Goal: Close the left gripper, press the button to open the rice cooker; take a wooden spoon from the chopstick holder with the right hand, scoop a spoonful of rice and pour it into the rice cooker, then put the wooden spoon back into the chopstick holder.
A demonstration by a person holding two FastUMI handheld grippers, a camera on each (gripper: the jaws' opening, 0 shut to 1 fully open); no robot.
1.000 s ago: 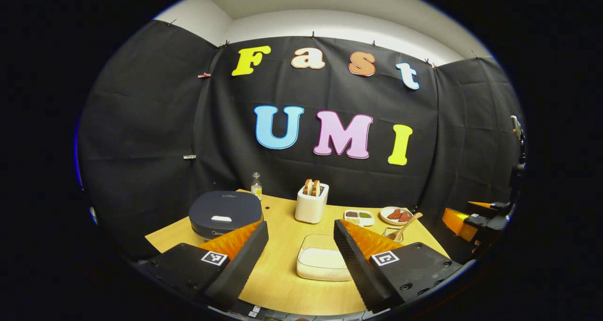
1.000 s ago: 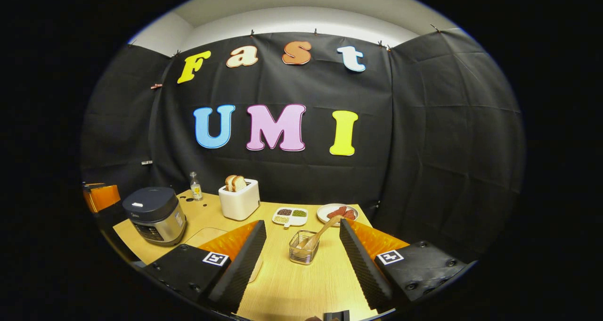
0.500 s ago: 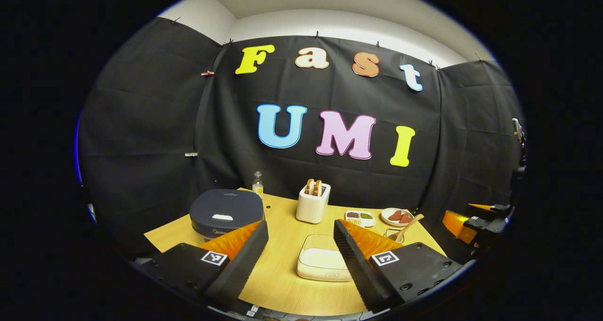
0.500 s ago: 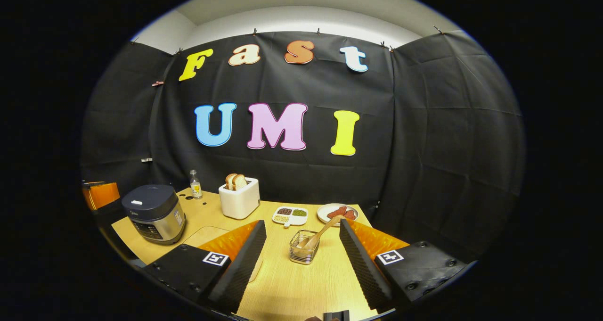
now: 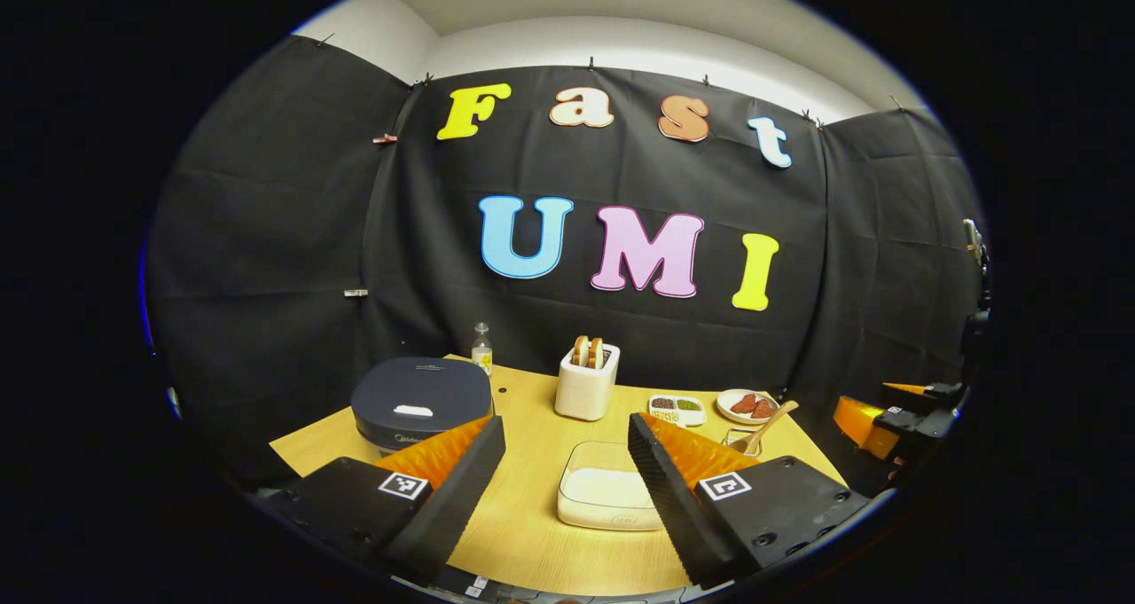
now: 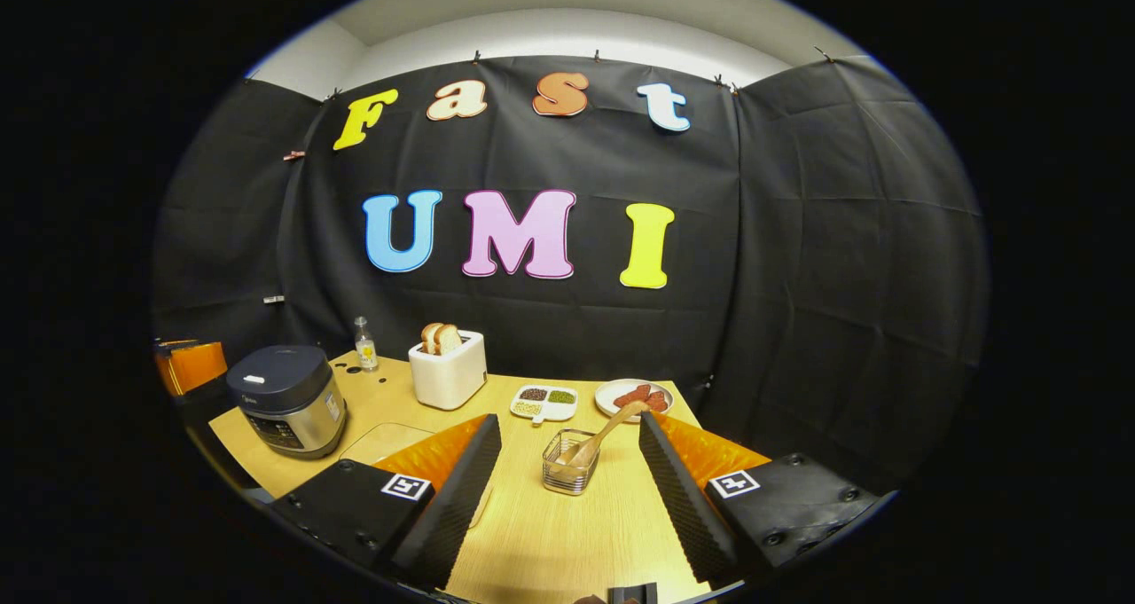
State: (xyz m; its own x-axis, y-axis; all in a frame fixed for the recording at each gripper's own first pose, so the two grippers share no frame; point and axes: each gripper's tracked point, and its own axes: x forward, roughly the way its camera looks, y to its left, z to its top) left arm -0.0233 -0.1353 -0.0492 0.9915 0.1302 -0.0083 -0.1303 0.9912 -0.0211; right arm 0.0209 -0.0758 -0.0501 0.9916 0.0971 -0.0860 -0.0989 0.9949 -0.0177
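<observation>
Right now I see the rice cooker (image 5: 424, 402) near the tabletop's (image 6: 567, 533) left edge with its lid down, and the wooden spoon (image 6: 601, 433) leaning in the chopstick holder (image 6: 568, 473) toward the right edge, handle tilted up where I could pinch it. That fits either the start or the end of the job. Between them sits the rice container (image 5: 610, 496). My left gripper (image 5: 567, 462) and right gripper (image 6: 569, 462) both hover level above the near edge, fingers spread wide, holding nothing.
</observation>
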